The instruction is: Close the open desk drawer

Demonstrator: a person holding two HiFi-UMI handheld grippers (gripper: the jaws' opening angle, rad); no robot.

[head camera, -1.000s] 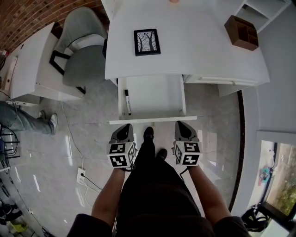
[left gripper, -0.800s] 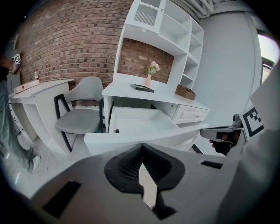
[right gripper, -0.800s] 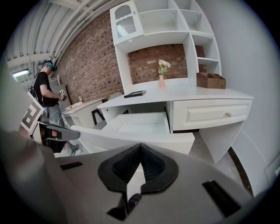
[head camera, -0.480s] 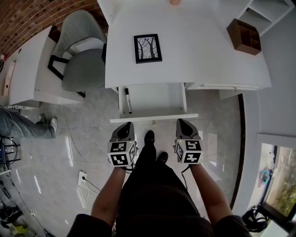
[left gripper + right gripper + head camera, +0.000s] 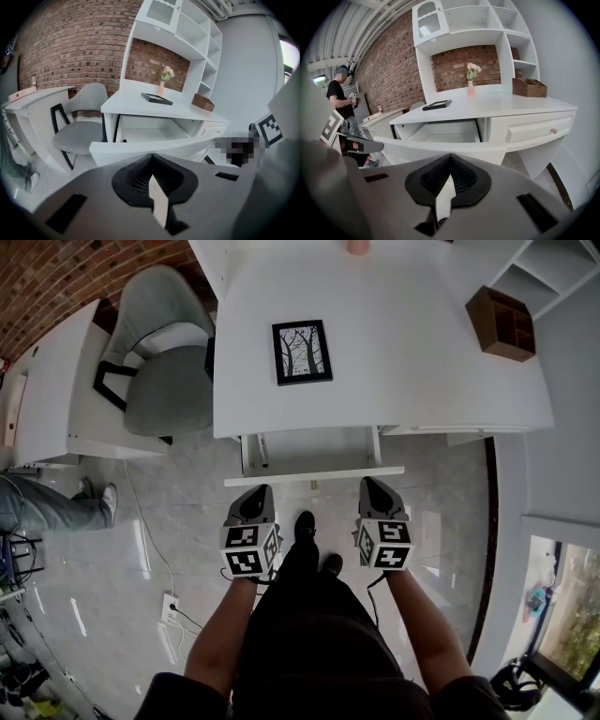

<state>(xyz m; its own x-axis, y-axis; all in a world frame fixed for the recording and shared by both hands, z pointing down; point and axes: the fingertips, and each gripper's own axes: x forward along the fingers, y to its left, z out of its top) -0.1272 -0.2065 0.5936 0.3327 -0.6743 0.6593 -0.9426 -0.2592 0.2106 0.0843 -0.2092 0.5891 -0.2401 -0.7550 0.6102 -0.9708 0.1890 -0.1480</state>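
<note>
The white desk (image 5: 394, 381) has its centre drawer (image 5: 314, 474) pulled out a short way, with only a narrow strip of the inside showing. A black marker pen (image 5: 262, 452) lies at the drawer's left side, half under the desk top. My left gripper (image 5: 255, 491) is shut, its tip at the left part of the drawer front (image 5: 154, 143). My right gripper (image 5: 370, 484) is shut too, its tip at the right part of that front (image 5: 440, 146). In both gripper views the jaws meet in a point just short of the panel.
A framed picture (image 5: 302, 352), a pink vase (image 5: 357, 246) and a brown wooden organiser (image 5: 502, 322) stand on the desk top. A grey chair (image 5: 169, 371) is at the desk's left. A person (image 5: 37, 502) stands at far left. A floor socket with cable (image 5: 169, 601) lies behind me.
The drawer has slid well in under the desk top, and much less of its inside shows. Both grippers moved forward with the drawer front.
</note>
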